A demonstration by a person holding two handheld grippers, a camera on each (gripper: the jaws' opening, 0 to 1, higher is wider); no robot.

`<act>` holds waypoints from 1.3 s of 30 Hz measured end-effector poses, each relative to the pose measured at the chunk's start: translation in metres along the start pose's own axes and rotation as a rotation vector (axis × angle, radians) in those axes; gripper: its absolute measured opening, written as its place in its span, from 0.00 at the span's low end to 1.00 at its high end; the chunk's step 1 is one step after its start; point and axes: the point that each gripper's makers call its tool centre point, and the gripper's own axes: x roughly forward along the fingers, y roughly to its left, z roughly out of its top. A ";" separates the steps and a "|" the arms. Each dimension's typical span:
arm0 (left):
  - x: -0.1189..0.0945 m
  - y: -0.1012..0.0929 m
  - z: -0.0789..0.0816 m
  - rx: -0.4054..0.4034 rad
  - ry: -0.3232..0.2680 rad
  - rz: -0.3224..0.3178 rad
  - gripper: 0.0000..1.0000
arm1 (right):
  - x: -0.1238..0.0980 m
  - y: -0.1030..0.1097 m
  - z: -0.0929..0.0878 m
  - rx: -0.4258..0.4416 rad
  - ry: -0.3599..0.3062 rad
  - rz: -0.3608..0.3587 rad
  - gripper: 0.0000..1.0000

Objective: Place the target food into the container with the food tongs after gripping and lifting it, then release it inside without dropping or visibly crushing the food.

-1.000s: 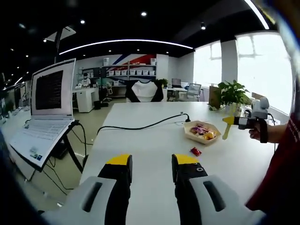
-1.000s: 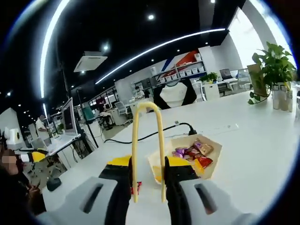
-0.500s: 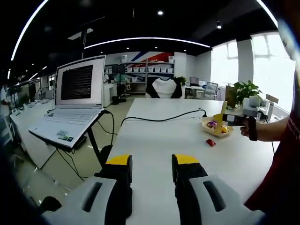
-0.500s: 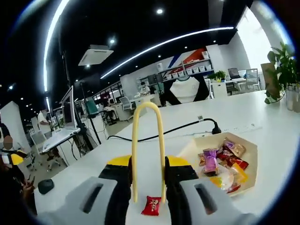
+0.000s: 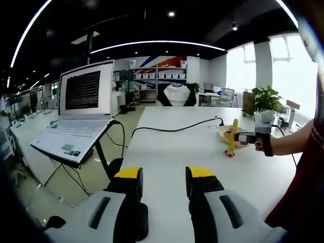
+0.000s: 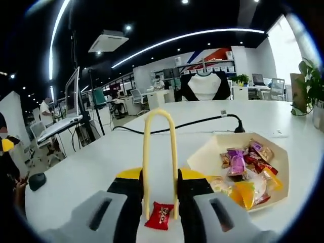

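yellow plastic food tongs (image 6: 159, 152) in my right gripper (image 6: 158, 202), poised over a small red wrapped candy (image 6: 159, 215) on the white counter (image 6: 91, 167).

my right fingers (image 6: 190, 187) are clamped on the tongs, whose looped end points away from me and whose two tips stand on either side of the red candy, just beside it; whether they touch it i cannot tell. the pale paper tray (image 6: 207, 154) with assorted wrapped sweets sits close by on the counter, to the right in the right gripper view. in the left gripper view, my left gripper (image 5: 164, 195) has its fingers (image 5: 129, 190) apart around nothing, above the counter edge, well apart from the tray (image 5: 223, 132). a white open laptop (image 5: 76, 116) sits on a stand to the left.
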 end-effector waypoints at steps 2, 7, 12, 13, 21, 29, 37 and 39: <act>0.000 0.001 0.000 0.005 0.004 -0.001 0.36 | 0.000 0.002 -0.001 -0.055 0.004 0.015 0.20; 0.003 0.001 -0.001 -0.007 0.000 -0.004 0.36 | -0.004 0.001 -0.002 -0.070 0.051 0.044 0.15; 0.008 -0.006 0.000 -0.002 0.001 -0.021 0.36 | -0.014 -0.006 0.002 -0.066 0.056 0.036 0.15; 0.009 -0.008 0.001 -0.002 -0.002 -0.025 0.36 | -0.018 -0.006 0.005 -0.062 0.051 0.043 0.15; 0.024 -0.025 0.005 0.001 -0.015 -0.075 0.36 | -0.048 -0.024 0.062 -0.061 -0.089 0.014 0.16; 0.023 -0.031 0.008 0.019 -0.019 -0.094 0.36 | -0.052 -0.072 0.105 0.008 -0.175 -0.070 0.16; 0.013 -0.020 0.006 0.010 -0.023 -0.065 0.36 | -0.030 -0.075 0.131 0.006 -0.209 -0.015 0.21; 0.013 -0.020 0.005 0.009 -0.023 -0.064 0.36 | -0.026 -0.078 0.128 -0.040 -0.205 -0.039 0.23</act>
